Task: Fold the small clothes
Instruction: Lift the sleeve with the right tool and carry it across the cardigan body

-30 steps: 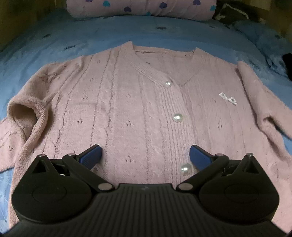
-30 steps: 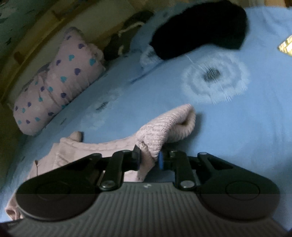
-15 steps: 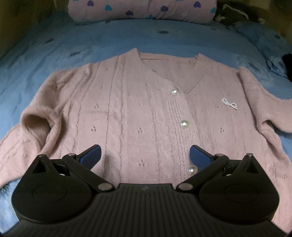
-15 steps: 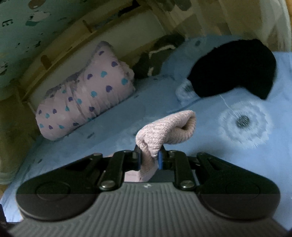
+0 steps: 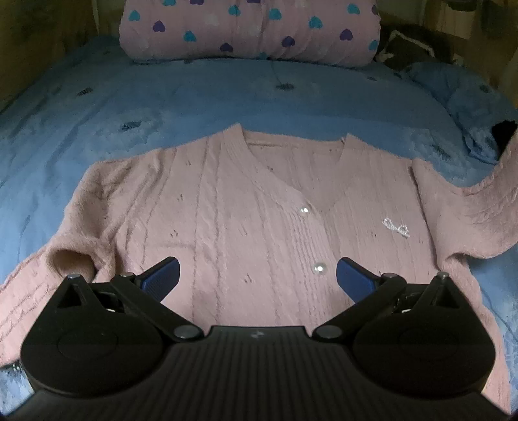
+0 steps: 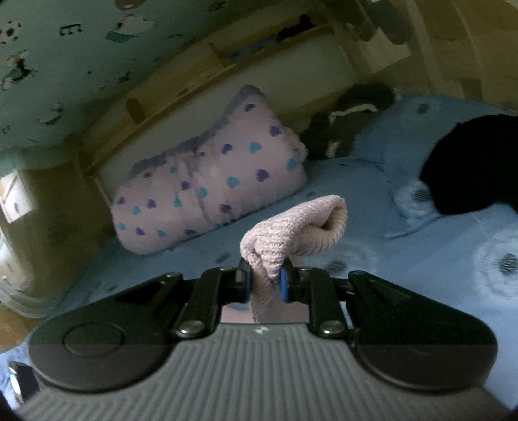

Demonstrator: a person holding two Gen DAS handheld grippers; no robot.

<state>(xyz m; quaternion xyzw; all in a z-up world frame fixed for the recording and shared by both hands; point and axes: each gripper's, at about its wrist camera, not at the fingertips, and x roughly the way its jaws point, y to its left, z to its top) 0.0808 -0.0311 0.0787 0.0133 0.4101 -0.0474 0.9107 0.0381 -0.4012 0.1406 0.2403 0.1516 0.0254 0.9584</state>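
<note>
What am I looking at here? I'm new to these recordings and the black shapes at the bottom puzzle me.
Those black shapes are two hand-held grippers, each with a camera looking along its fingers. The left gripper hangs open over a pink cardigan spread button-side up on a blue bedspread, holding nothing. The right gripper is shut on the cardigan's sleeve cuff, lifted above the bed. In the left view that sleeve rises off the right edge. A heart-print pillow lies at the bed's head.

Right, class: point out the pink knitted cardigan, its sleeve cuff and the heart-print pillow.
Pink knitted cardigan (image 5: pixel 226 220), left wrist view, cable-knit front.
Sleeve cuff (image 6: pixel 301 226), right wrist view, ribbed end.
Heart-print pillow (image 5: pixel 249 29), left wrist view, front face.
</note>
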